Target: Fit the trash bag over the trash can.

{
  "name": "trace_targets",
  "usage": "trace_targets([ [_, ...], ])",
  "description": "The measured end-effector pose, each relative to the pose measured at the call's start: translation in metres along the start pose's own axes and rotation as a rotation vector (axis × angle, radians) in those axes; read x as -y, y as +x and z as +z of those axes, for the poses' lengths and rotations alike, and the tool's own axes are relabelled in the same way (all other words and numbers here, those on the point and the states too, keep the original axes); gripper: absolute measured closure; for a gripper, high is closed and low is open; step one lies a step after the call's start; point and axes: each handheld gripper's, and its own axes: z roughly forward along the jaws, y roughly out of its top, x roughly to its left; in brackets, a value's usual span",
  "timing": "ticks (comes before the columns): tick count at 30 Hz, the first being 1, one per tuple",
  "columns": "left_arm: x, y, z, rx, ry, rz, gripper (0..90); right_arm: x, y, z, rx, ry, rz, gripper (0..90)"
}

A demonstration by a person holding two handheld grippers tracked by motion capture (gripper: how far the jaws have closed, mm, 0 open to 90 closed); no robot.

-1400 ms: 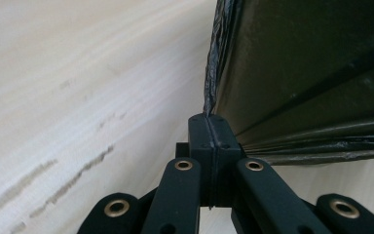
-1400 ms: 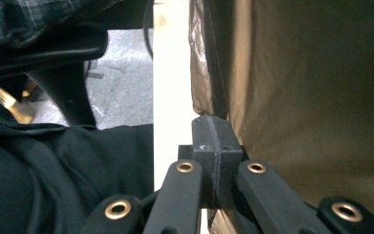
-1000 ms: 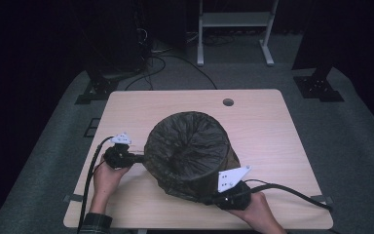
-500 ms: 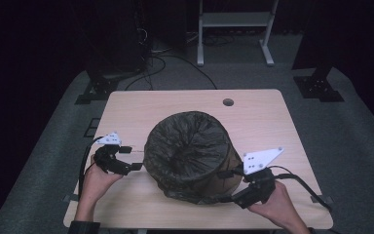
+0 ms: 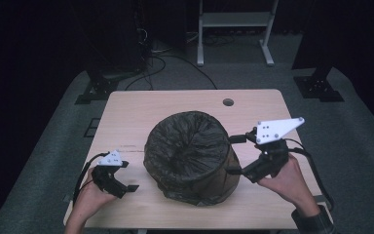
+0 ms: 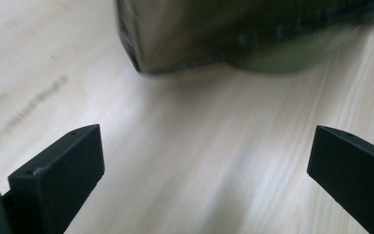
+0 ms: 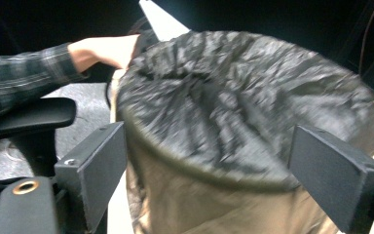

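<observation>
bin [image 5: 190,156]: round, crinkled dark plastic liner | table [image 5: 126,112]: pale wood grain

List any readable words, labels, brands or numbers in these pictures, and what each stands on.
None can be read.
The bin and its dark bag liner bear no print.
The table carries only a faint dark smudge, no legible characters.

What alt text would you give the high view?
A round bin lined with a dark bag stands on a pale wooden table. The left gripper and right gripper flank it, jaws open and apart from it.
</observation>
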Motion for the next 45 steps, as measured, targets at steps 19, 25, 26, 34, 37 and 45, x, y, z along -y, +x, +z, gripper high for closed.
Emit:
trace_targets([
  [19,0.025,-0.007,0.029,-0.036,0.023,0.052,0.0,-0.040,-0.042,0.090,0.002,0.340,-0.031,12.9],
  [25,0.024,-0.008,0.031,-0.028,0.011,0.061,0.0,-0.037,-0.041,0.110,-0.011,0.481,-0.056,10.6],
  [26,0.023,-0.008,0.031,-0.026,0.010,0.066,0.0,-0.038,-0.040,0.112,-0.015,0.491,-0.061,10.6],
  [34,0.024,-0.009,0.032,-0.019,-0.002,0.073,0.0,-0.037,-0.037,0.135,-0.030,0.636,-0.042,10.6],
  [37,0.024,-0.009,0.033,-0.018,-0.004,0.074,0.0,-0.035,-0.036,0.143,-0.038,0.682,-0.045,11.0],
  [45,0.024,-0.010,0.034,-0.012,-0.016,0.076,0.0,-0.033,-0.037,0.147,-0.043,0.748,-0.016,11.7],
])
